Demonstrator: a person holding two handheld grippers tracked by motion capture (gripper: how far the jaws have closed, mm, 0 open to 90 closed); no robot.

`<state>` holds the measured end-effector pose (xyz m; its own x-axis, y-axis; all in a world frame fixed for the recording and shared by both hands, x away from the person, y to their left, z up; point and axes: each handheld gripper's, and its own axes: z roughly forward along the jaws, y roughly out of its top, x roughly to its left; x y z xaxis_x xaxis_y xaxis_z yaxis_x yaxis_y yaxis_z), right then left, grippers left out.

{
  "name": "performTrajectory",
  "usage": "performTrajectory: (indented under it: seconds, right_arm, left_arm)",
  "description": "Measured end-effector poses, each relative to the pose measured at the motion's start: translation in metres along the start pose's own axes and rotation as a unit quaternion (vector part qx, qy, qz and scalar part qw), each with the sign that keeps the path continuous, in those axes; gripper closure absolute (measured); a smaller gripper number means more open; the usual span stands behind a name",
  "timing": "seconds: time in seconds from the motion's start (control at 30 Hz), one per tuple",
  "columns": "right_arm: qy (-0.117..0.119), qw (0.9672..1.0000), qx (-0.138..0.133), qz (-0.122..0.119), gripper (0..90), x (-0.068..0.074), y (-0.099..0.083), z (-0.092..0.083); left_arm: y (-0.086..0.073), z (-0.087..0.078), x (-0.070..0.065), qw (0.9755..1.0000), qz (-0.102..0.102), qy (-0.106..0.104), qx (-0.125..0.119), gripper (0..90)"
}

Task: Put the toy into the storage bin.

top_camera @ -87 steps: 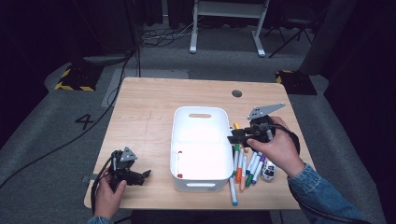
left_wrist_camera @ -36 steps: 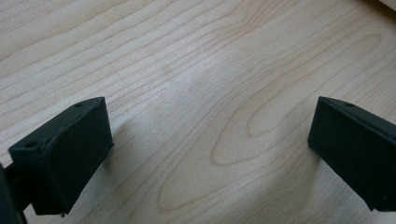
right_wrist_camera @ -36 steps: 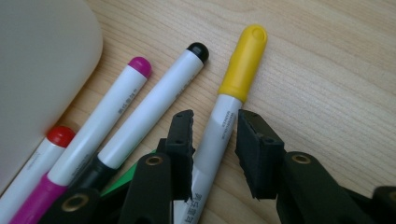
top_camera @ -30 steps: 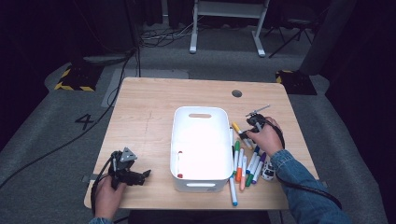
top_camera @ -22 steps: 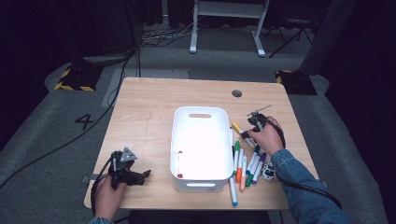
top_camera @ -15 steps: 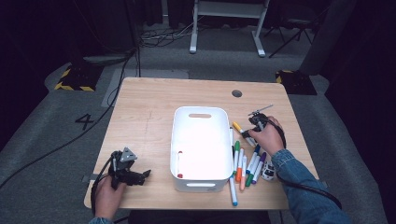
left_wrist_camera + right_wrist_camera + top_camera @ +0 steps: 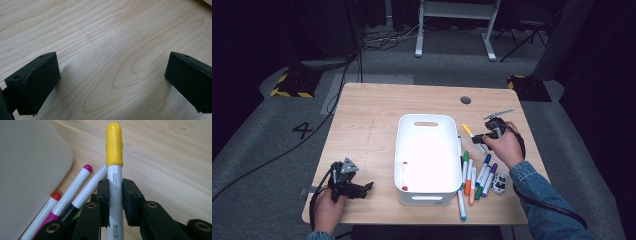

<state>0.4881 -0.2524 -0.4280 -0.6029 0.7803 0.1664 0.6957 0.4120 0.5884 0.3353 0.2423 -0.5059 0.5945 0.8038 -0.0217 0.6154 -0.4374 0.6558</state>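
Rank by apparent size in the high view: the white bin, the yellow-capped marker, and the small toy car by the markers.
1. White bin, by far the largest.
2. Yellow-capped marker, a thin stick held in the right gripper.
3. Toy car, shorter than the marker though stubbier; these two are close.

The grey barrel of the yellow-capped marker [image 7: 115, 195], seen in the right gripper view, carries the small printed words "WATERCOLOR MARKER" running along it, and lower down a few characters too cut off to read. On the grey floor [image 7: 272, 150] left of the desk, the high view shows a painted 4 [image 7: 304, 130].
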Motion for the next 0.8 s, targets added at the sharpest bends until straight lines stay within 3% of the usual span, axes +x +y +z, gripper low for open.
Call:
performTrajectory:
  seconds: [0.37,0.53,0.8]
  right_arm:
    - [0.023,0.9992,-0.030,-0.012,77.1,0.015,0.004,-0.030]
    - [0.041,0.9972,-0.057,-0.024,77.0,0.027,0.008,-0.047]
    - [0.057,0.9953,-0.069,-0.036,77.0,0.043,0.013,-0.063]
  left_arm:
    - [0.000,0.000,0.000,1.0000,0.000,0.000,0.000,0.0]
    - [0.000,0.000,0.000,1.0000,0.000,0.000,0.000,0.0]
    - [0.000,0.000,0.000,1.0000,0.000,0.000,0.000,0.0]
